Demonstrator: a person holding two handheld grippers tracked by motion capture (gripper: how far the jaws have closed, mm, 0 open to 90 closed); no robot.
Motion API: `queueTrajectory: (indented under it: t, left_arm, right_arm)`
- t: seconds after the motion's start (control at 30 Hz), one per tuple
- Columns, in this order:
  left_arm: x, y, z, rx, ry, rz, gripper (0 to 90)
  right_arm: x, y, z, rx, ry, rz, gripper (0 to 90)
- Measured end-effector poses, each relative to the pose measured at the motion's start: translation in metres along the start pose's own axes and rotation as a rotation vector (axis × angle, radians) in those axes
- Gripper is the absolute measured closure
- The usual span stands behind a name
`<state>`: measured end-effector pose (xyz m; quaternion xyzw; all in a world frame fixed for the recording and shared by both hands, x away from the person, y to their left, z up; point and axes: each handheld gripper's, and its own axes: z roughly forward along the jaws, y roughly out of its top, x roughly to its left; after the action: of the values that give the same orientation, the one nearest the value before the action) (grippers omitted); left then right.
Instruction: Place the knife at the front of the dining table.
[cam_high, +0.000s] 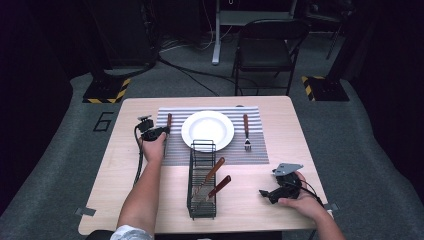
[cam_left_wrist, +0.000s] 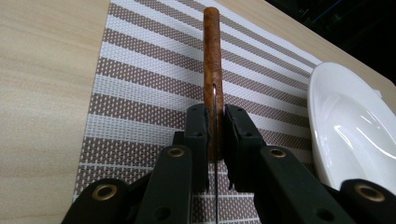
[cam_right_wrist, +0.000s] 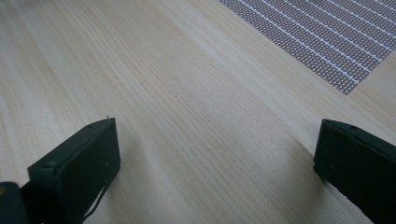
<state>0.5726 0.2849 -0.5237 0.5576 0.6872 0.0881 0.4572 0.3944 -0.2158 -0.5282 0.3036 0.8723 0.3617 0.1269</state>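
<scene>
A wood-handled knife (cam_left_wrist: 212, 60) lies on the striped placemat (cam_left_wrist: 140, 84) to the left of the white plate (cam_left_wrist: 350, 130). My left gripper (cam_left_wrist: 215, 135) is shut on it where the handle meets the thin blade, and the handle points away. From above, the left gripper (cam_high: 159, 132) sits at the mat's left edge beside the plate (cam_high: 207, 130), with the knife handle (cam_high: 169, 121) just past it. My right gripper (cam_high: 265, 194) rests near the table's front right. Its jaws (cam_right_wrist: 217, 144) stand wide open over bare wood.
A fork (cam_high: 246, 131) lies on the mat to the right of the plate. A black wire rack (cam_high: 202, 200) stands at front centre holding two wood-handled utensils (cam_high: 214, 171). A corner of the placemat (cam_right_wrist: 327, 42) lies ahead of the right gripper. A chair (cam_high: 265, 45) stands beyond the table.
</scene>
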Motion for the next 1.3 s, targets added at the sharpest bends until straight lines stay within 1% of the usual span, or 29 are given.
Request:
queueTrajectory:
  t: [0.03, 0.07, 0.1, 0.13, 0.17, 0.23, 0.27, 0.3, 0.33, 0.4, 0.43, 0.57, 0.63, 0.67, 0.7, 0.73, 0.83, 0.93, 0.97, 1.03, 1.13, 1.23, 1.27, 1.3]
  left_arm:
    - [0.000, 0.000, 0.000, 0.004, 0.000, -0.012, 80.2]
    - [0.001, 0.000, 0.000, 0.010, -0.001, -0.003, 80.2]
    - [0.001, -0.001, 0.000, 0.008, 0.001, -0.008, 80.2]
    - [0.001, -0.001, 0.001, 0.010, 0.002, 0.001, 80.2]
    - [0.001, -0.001, 0.001, 0.009, 0.005, 0.002, 80.1]
    - [0.001, -0.001, 0.001, 0.011, 0.015, 0.001, 80.0]
    - [0.003, -0.001, 0.001, 0.012, 0.019, 0.009, 80.0]
    - [0.003, -0.001, 0.002, 0.014, 0.019, 0.001, 79.8]
    - [0.004, -0.002, 0.002, 0.015, 0.014, -0.002, 79.6]
    - [0.003, -0.001, 0.002, 0.008, 0.018, -0.006, 79.0]
    - [0.004, -0.001, 0.001, 0.018, 0.019, 0.007, 78.3]
    - [0.004, -0.001, -0.001, 0.021, 0.020, 0.010, 75.9]
    - [0.004, -0.001, -0.002, 0.023, 0.025, 0.020, 74.4]
    - [0.004, -0.001, -0.002, 0.022, 0.024, 0.016, 73.4]
    - [0.005, 0.000, -0.004, 0.031, 0.033, 0.032, 73.2]
    - [0.006, 0.000, -0.004, 0.022, 0.030, 0.031, 73.1]
    - [0.008, 0.001, -0.006, 0.025, 0.041, 0.030, 72.3]
    - [0.008, 0.001, -0.008, 0.033, 0.045, 0.038, 71.6]
    - [0.008, 0.000, -0.008, 0.029, 0.047, 0.039, 71.3]
    - [0.006, 0.000, -0.009, 0.039, 0.059, 0.051, 70.6]
    - [0.004, 0.002, -0.013, 0.038, 0.062, 0.075, 69.1]
    - [0.002, 0.003, -0.017, 0.027, 0.066, 0.085, 65.9]
    - [0.001, 0.004, -0.020, 0.034, 0.065, 0.101, 64.7]
    - [0.001, 0.005, -0.022, 0.044, 0.061, 0.108, 63.8]
  right_arm:
    - [0.000, 0.000, 0.000, 0.000, 0.000, 0.000, 0.0]
    - [0.000, 0.000, 0.000, 0.000, 0.000, -0.001, 0.0]
    - [0.000, 0.000, 0.000, 0.000, 0.000, 0.000, 0.0]
    - [0.000, 0.000, 0.000, 0.000, 0.000, 0.000, 0.0]
    - [0.000, 0.000, 0.000, -0.001, 0.000, -0.003, 0.0]
    - [0.000, 0.000, 0.000, 0.000, 0.000, 0.001, 0.0]
    - [0.000, 0.000, 0.000, 0.000, 0.000, 0.000, 0.0]
    - [0.000, 0.000, 0.000, 0.000, 0.001, -0.005, 0.0]
    - [0.000, 0.000, 0.000, 0.000, 0.000, 0.001, 0.0]
    - [0.000, 0.000, 0.000, -0.001, 0.000, -0.003, 0.0]
    - [0.000, 0.000, 0.000, 0.000, 0.000, 0.000, 0.0]
    - [0.000, 0.000, 0.000, -0.001, 0.000, -0.003, 0.0]
    - [0.000, 0.000, 0.000, 0.000, 0.000, 0.000, 0.0]
    - [0.000, 0.000, 0.000, 0.001, 0.001, -0.002, 0.0]
    - [0.000, 0.000, 0.000, 0.001, 0.001, -0.002, 0.0]
    - [0.000, 0.000, 0.000, 0.000, 0.000, -0.001, 0.0]
    - [0.000, 0.000, 0.000, 0.000, 0.000, -0.001, 0.0]
    - [0.000, 0.000, 0.000, 0.000, 0.000, 0.000, 0.0]
    - [0.000, 0.000, 0.000, 0.000, 0.000, 0.000, 0.0]
    - [0.000, 0.000, 0.000, 0.000, 0.001, -0.005, 0.0]
    - [0.000, 0.000, 0.000, 0.000, 0.000, -0.004, 0.0]
    - [0.000, 0.000, 0.000, 0.000, 0.001, -0.003, 0.0]
    - [0.000, 0.000, 0.000, 0.000, 0.001, -0.004, 0.0]
    - [0.000, 0.000, 0.000, 0.000, 0.000, 0.000, 0.0]
